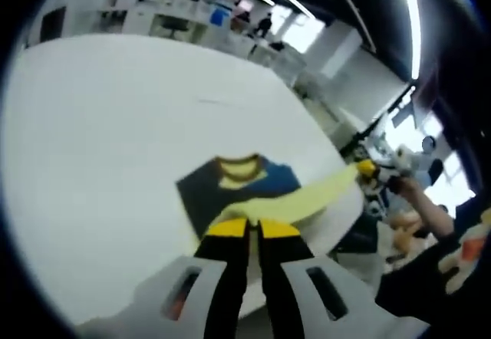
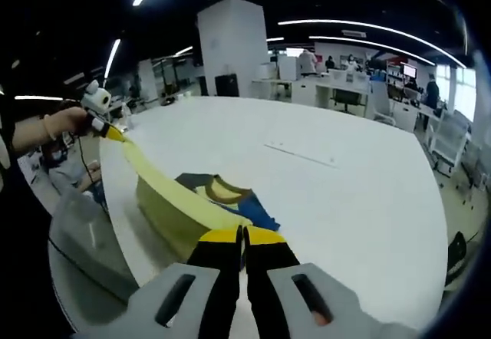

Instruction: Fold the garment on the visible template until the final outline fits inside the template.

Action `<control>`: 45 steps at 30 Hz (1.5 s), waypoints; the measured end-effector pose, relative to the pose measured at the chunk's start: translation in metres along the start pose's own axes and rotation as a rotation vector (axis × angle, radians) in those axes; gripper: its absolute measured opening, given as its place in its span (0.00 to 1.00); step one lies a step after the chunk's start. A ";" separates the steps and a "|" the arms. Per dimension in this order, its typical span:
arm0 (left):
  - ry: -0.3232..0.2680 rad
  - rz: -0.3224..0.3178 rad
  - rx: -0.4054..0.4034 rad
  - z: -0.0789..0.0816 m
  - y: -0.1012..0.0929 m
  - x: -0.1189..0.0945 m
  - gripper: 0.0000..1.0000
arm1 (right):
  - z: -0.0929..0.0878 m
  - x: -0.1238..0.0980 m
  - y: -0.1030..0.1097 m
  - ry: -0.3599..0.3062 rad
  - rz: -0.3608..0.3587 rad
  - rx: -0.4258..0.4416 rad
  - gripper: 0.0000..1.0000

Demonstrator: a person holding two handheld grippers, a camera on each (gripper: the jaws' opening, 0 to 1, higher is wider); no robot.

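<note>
Pale yellow cloth runs taut between our two grippers: it is the hem edge of the yellow and navy garment with a yellow-lined collar [image 1: 239, 182], which lies on the large round white table [image 1: 100, 147] with its collar end flat and its near end lifted.

In the left gripper view, the left gripper [image 1: 252, 228] has its yellow-tipped black jaws pressed together on that yellow edge, and the right gripper [image 1: 367, 168] shows far off to the right, held in a hand, pinching the other corner. In the right gripper view the garment [image 2: 201, 201] hangs as a band from the right gripper [image 2: 244, 237], whose jaws are closed on the cloth, up to the left gripper [image 2: 106, 130] at the left.

We judge this a lengthwise fold in hand. To do it well, we should keep both corners level and the edge stretched, carry it over toward the collar, and lay it down square so no slack bunches.

We cannot make out a template outline on the table, and no brand, label or writing is readable.
</note>
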State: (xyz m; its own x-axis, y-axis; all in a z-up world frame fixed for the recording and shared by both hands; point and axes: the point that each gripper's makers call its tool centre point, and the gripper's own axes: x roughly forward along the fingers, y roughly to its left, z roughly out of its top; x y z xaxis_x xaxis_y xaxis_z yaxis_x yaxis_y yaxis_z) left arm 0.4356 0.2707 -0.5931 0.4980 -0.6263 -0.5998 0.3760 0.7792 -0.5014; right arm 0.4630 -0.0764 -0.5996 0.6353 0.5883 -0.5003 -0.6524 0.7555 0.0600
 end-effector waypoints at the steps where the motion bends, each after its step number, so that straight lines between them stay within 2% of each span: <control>1: 0.000 0.001 -0.001 0.002 0.001 0.001 0.00 | 0.000 0.003 -0.002 0.003 -0.001 0.000 0.01; 8: 0.004 0.001 -0.014 0.014 0.012 0.013 0.00 | 0.001 0.017 -0.013 0.016 -0.001 0.017 0.01; 25: 0.070 0.027 -0.050 0.020 0.049 0.051 0.00 | -0.010 0.071 -0.043 0.077 0.027 0.042 0.01; 31: 0.099 0.036 -0.062 0.021 0.066 0.071 0.00 | -0.018 0.087 -0.052 0.105 0.039 0.051 0.01; 40: 0.132 0.048 -0.068 0.020 0.086 0.089 0.00 | -0.032 0.103 -0.059 0.141 0.055 0.062 0.01; 45: 0.146 0.053 -0.075 0.018 0.092 0.098 0.00 | -0.040 0.114 -0.064 0.160 0.057 0.074 0.01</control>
State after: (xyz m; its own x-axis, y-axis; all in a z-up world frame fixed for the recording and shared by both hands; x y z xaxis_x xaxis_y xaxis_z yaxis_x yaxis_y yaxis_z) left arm 0.5331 0.2814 -0.6871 0.3946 -0.5853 -0.7083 0.2900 0.8108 -0.5084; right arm 0.5606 -0.0694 -0.6946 0.5206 0.5818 -0.6249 -0.6494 0.7450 0.1526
